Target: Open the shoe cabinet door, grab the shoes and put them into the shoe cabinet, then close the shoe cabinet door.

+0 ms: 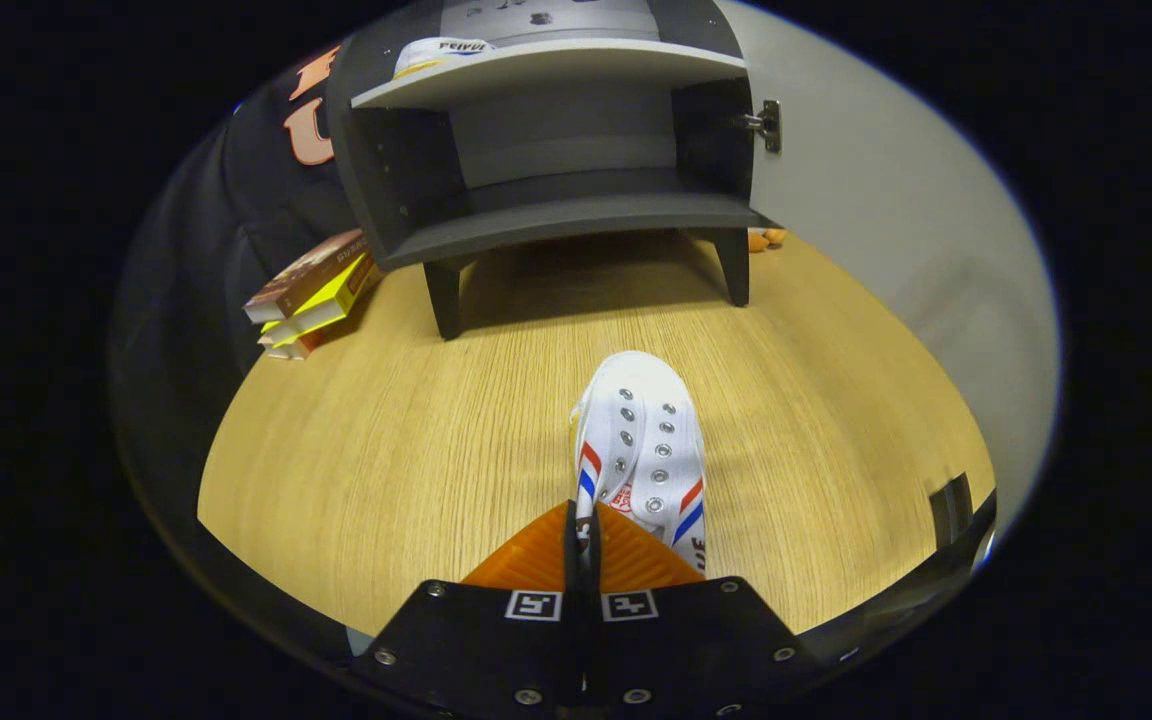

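Note:
A white sneaker [644,445] with red and blue stripes and metal eyelets hangs toe-forward just ahead of my fingers, over the wooden floor. My gripper [584,525] is shut on the sneaker's left collar edge, the two fingers pressed nearly together with the thin canvas between them. Beyond the shoe stands the dark grey shoe cabinet [556,215] on short legs. Its door [886,200] is swung open to the right on a metal hinge [766,125]. The lower compartment is bare. On the upper shelf [546,65] lies another white shoe [441,50].
A stack of books [311,295] lies on the floor left of the cabinet. Small orange things [766,240] sit behind the cabinet's right rear leg. The light wooden floor [386,450] stretches between me and the cabinet.

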Motion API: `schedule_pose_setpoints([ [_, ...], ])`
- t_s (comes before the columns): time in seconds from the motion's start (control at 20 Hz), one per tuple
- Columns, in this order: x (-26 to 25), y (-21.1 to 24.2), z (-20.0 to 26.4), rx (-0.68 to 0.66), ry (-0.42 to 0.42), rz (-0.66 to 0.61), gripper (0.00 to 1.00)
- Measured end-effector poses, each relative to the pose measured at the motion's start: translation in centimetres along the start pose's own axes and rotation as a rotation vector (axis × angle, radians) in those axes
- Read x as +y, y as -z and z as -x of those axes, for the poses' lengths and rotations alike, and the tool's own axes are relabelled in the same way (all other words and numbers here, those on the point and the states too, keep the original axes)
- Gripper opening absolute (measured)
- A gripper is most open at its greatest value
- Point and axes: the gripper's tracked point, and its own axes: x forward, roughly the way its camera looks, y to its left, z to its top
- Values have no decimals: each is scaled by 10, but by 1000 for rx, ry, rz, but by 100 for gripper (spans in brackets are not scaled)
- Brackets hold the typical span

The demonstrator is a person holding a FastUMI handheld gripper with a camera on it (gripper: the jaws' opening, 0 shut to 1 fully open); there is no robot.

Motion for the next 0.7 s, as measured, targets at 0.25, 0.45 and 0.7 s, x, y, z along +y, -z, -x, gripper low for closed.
schedule_pose_setpoints([
  [0.25, 4, -58, 43, -101, 14, 49, 0],
  [0.45, 7, -111, 82, -184, 9, 71, 0],
  [0.7, 20, -183, 123, -266, -24, 90, 0],
])
